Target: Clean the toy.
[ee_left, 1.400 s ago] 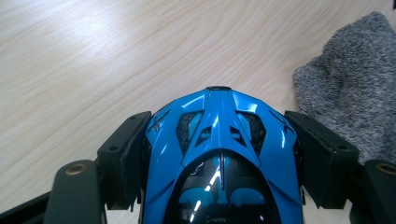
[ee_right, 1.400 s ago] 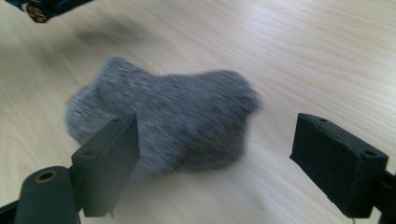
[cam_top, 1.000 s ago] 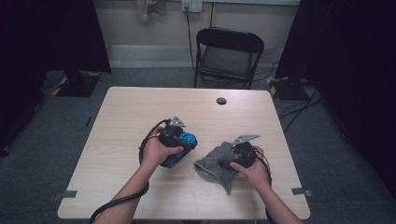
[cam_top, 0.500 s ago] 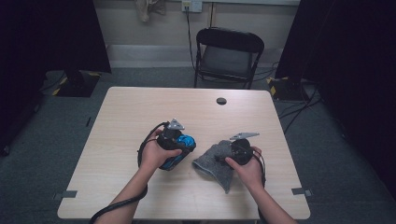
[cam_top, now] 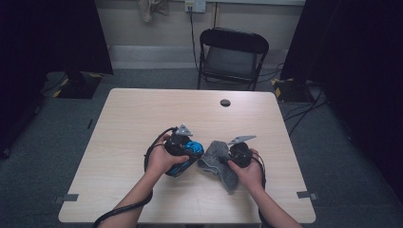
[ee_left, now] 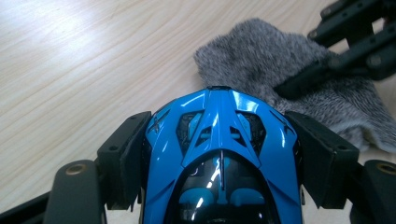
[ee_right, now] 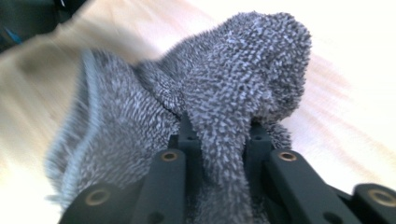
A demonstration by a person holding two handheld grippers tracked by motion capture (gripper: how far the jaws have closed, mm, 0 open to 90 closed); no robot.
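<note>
A glossy blue toy car (ee_left: 219,154) sits clamped between the black jaws of my left gripper (ee_left: 217,154), nose pointing toward a grey fluffy cloth (ee_left: 289,79). In the high view the car (cam_top: 190,152) is held just above the table, right beside the cloth (cam_top: 219,164). My right gripper (ee_right: 219,149) is shut on a bunched fold of the grey cloth (ee_right: 233,84), which rises between its jaws. From above, that gripper (cam_top: 227,159) rests on the cloth's right side, and the far end of the cloth trails toward the front edge.
The light wooden table (cam_top: 142,118) has a small dark round hole (cam_top: 225,102) near its far edge. A black folding chair (cam_top: 230,57) stands behind the table. Cables trail from both grippers along the person's forearms.
The right gripper with the cloth has slid left, closer to the toy car. The left gripper and car have stayed in place.
</note>
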